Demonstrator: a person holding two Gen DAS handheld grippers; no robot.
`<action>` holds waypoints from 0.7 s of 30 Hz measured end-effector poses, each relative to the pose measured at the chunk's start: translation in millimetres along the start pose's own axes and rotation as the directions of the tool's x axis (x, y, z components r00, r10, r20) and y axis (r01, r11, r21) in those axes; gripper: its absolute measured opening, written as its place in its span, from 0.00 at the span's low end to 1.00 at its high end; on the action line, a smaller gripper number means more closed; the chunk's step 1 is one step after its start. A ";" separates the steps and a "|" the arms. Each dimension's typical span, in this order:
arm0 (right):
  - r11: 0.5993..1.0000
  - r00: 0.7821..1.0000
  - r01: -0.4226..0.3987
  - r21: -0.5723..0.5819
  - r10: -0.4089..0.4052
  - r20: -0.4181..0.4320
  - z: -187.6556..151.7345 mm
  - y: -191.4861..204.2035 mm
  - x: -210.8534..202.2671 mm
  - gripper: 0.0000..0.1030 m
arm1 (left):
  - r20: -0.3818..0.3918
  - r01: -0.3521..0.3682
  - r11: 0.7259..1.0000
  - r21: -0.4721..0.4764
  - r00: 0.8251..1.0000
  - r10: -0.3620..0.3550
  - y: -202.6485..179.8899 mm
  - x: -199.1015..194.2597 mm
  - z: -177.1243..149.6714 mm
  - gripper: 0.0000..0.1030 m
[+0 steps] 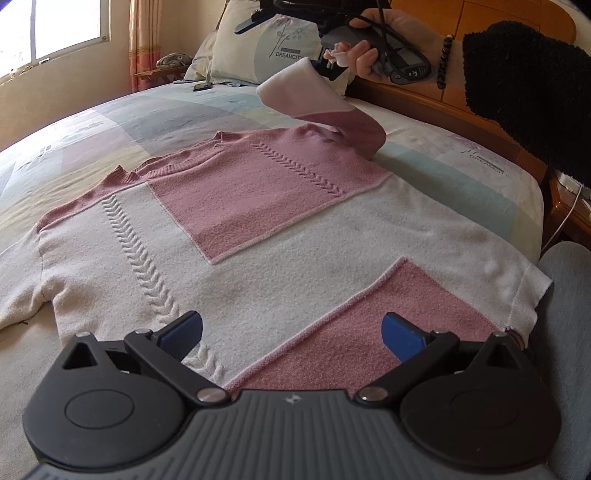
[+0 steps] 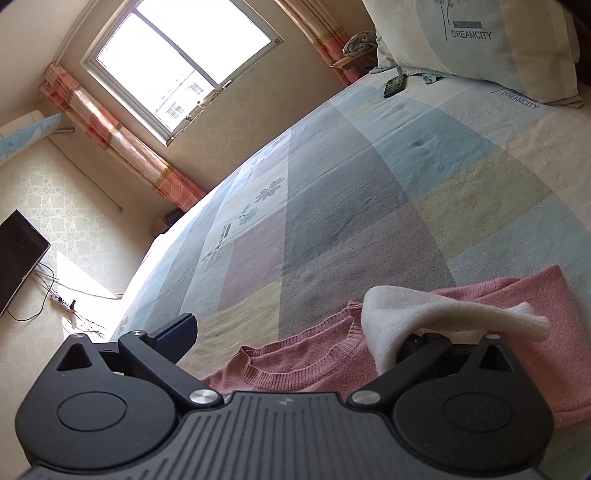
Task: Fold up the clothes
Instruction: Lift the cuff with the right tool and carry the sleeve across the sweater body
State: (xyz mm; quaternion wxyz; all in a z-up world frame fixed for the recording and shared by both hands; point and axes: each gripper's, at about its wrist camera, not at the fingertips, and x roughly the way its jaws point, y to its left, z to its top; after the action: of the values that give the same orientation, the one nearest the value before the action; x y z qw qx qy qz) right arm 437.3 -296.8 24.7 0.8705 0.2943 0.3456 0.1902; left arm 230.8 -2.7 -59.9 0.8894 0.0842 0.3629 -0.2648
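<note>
A pink and white knit sweater [image 1: 236,221] lies spread flat on the bed. My left gripper [image 1: 291,338] is open and empty, low over the sweater's hem. Its right sleeve [image 1: 321,107] is lifted off the bed near the headboard. In the right wrist view my right gripper [image 2: 295,338] stands with its jaws wide apart, and the white sleeve cuff [image 2: 436,314] drapes over its right finger, hiding that fingertip. The pink collar [image 2: 295,365] lies just below it. The right gripper also shows in the left wrist view [image 1: 332,62], held in a hand.
The patchwork bedsheet [image 2: 369,184] covers the bed. Pillows [image 2: 480,40] and a phone [image 2: 395,85] lie by the wooden headboard [image 1: 480,22]. A window [image 2: 184,62] and curtains are beyond the bed. A grey chair [image 1: 569,295] is at the bed's near right edge.
</note>
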 end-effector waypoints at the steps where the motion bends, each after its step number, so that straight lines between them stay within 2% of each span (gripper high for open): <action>1: 1.000 1.000 -0.005 -0.003 0.005 0.003 -0.1 3.6 1.4 1.00 | -0.002 -0.001 1.000 0.001 1.000 0.001 -0.4 0.4 0.0 0.99; 7: 0.998 0.999 -0.032 -0.056 0.031 -0.011 -9.0 29.5 14.3 1.00 | -0.012 -0.009 1.000 0.009 1.000 0.009 -1.7 2.2 -1.4 0.99; 21: 0.986 0.999 -0.016 -0.164 0.008 -0.045 -77.7 58.4 70.1 1.00 | -0.040 0.001 1.000 0.010 0.999 0.000 -1.5 7.1 -8.9 0.99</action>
State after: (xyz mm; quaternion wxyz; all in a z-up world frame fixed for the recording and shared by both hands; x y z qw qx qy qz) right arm 422.7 -185.6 -17.7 0.8828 0.2192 0.3462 0.2299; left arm 228.9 -3.8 -71.2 0.8815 0.0937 0.3792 -0.2651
